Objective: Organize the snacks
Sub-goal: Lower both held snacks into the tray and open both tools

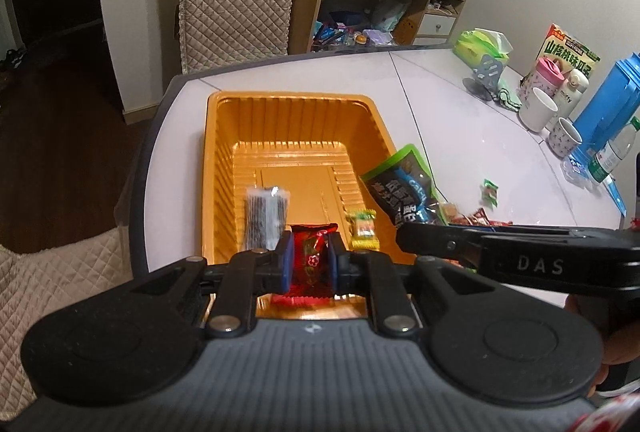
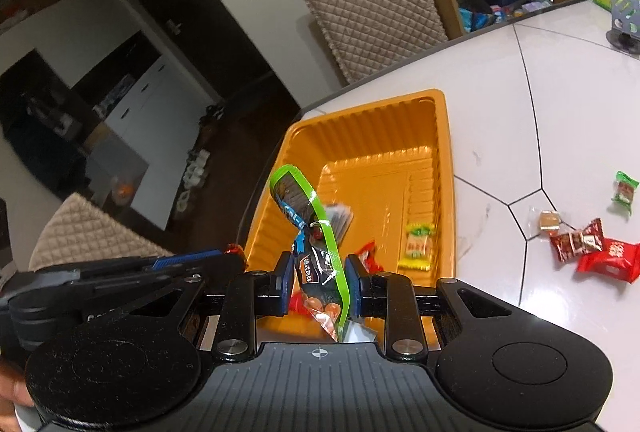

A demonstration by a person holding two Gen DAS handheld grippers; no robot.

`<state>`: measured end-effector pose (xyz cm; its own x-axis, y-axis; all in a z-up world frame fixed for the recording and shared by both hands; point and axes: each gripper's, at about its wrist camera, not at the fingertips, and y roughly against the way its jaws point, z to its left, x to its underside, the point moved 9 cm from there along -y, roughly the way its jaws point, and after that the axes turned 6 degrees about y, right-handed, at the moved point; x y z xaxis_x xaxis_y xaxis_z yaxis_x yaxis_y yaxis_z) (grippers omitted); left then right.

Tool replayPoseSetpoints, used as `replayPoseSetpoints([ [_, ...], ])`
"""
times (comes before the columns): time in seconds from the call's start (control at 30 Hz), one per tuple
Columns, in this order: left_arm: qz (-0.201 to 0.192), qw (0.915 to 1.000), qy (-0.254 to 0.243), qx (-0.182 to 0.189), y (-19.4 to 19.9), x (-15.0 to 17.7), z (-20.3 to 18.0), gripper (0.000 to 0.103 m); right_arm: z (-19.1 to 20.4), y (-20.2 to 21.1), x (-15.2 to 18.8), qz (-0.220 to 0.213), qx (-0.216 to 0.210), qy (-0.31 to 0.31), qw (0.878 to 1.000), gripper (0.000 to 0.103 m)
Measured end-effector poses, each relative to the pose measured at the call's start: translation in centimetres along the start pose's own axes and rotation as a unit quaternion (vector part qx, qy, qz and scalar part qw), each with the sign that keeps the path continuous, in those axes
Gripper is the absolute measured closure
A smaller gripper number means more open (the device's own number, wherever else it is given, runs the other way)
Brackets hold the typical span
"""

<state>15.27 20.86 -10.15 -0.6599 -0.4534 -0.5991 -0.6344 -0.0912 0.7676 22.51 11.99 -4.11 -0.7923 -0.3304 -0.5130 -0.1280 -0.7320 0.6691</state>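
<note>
Both hands are at the near end of the orange tray on the bench, each carrying a snack in. The left hand-held gripper pinches a red candy just over the tray's near rim; the right hand-held gripper pinches a green-edged packet above the tray floor. A dark bar and a yellow candy already lie inside. Next, I'd judge, each should let go over bare floor, then fetch the loose candies right of the tray.
</note>
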Motion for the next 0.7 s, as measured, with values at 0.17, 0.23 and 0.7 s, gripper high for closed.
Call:
replayPoseSetpoints([
  [0.17, 0.005, 1.0000, -0.003, 0.001, -2.2, -1.6, 0.6, 0.088, -1.0, -2.1, -1.4, 0.006, 0.015, -0.020, 1.000, 0.075],
  [0.23, 0.011, 0.9999, 0.001, -0.001, -3.3, -2.0, 1.0, 0.088, -1.5, -2.9, -1.8, 0.009, 0.017, -0.035, 0.999, 0.075],
  [0.7, 0.036, 0.9993, 0.014, 0.001, -8.8, -4.6, 2.2, 0.088, -4.6, -7.6, -4.6, 0.023, 0.040, -0.101, 0.994, 0.075],
])
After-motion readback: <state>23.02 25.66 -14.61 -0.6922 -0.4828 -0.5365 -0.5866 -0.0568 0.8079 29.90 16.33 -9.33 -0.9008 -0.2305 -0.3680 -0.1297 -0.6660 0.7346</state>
